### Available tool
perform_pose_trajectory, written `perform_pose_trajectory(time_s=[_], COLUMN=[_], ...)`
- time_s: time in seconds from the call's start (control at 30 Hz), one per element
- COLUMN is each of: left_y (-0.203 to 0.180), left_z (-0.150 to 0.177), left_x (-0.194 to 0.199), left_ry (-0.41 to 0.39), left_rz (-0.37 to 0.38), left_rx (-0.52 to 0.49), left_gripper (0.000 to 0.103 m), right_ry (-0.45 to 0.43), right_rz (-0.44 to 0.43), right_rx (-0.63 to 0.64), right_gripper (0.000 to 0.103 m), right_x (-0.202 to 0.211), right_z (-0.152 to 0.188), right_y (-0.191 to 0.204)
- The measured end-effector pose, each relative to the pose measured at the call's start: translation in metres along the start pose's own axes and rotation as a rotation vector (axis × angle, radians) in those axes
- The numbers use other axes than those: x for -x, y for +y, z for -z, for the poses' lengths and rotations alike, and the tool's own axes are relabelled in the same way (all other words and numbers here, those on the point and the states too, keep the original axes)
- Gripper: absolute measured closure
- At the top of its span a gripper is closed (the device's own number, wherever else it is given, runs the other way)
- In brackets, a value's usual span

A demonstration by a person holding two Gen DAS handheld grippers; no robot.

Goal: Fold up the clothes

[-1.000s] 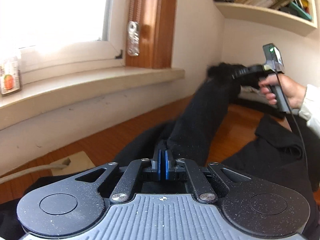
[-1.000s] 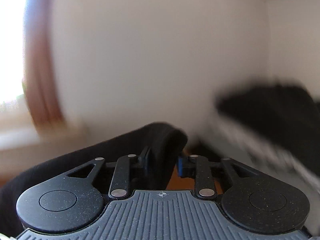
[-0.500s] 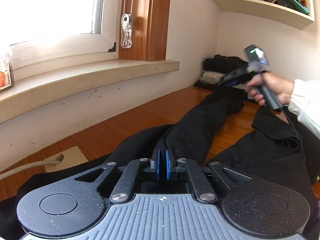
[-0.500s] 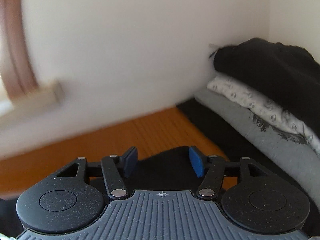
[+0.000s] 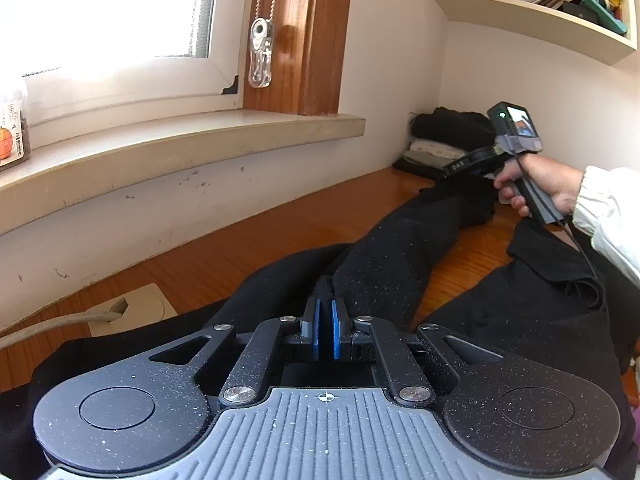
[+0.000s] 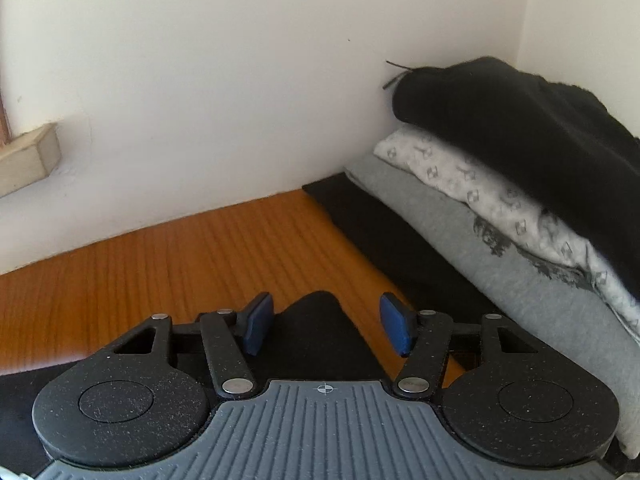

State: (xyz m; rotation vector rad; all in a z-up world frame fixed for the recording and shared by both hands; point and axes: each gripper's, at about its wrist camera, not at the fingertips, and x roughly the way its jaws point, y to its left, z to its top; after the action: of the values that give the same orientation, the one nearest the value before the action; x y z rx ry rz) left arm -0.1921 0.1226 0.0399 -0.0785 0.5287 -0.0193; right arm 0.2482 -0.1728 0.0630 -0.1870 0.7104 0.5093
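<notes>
Left wrist view: left gripper [image 5: 325, 334] pinched onto a fold of the black garment [image 5: 396, 264], blue pads nearly together with cloth between. Garment matte black, lint-speckled, stretched in a long band across the glossy wooden table [image 5: 256, 248] toward the far corner, more of it rumpled at right. Right gripper [image 5: 466, 165] near the band's far end, held by a hand [image 5: 536, 182] in a white sleeve [image 5: 608, 216]; "DAS"-like marking on its side, barely legible. Books on a wall shelf [image 5: 532, 20].

Right wrist view: right gripper [image 6: 326, 326] spread wide, nothing clamped, black cloth tip lying between the pads on the table. Folded stack [image 6: 500, 184] at the wall: black knit on top, white patterned, grey, black.
</notes>
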Motion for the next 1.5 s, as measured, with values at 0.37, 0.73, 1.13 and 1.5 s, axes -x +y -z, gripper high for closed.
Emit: perform_pose_trajectory(time_s=[0.37,0.73,1.13,1.5], left_y=[-0.006,-0.002,0.003,0.018], left_z=[-0.004,-0.015,-0.011,-0.016], left_x=[0.009,0.036,0.022,0.050], left_ry=[-0.060,-0.174,-0.119,-0.262], left_rz=[-0.054,-0.047,-0.011,-0.134], left_rx=[-0.033,-0.005,0.035,0.092], left_gripper=[0.100,0.100,0.099,0.100], right_ry=[-0.128,-0.504,-0.167,-0.124], right_rz=[-0.093,0.063,-0.018,-0.095], right_rx=[0.044,-0.002,-0.120,-0.021], right_gripper=[0.087,0.075,0.047,0.089], right_x=[0.016,0.095,0.039,0.010], right_z=[-0.005,-0.017,0.003,0.009], right_y=[0.013,0.000,-0.028,0.009])
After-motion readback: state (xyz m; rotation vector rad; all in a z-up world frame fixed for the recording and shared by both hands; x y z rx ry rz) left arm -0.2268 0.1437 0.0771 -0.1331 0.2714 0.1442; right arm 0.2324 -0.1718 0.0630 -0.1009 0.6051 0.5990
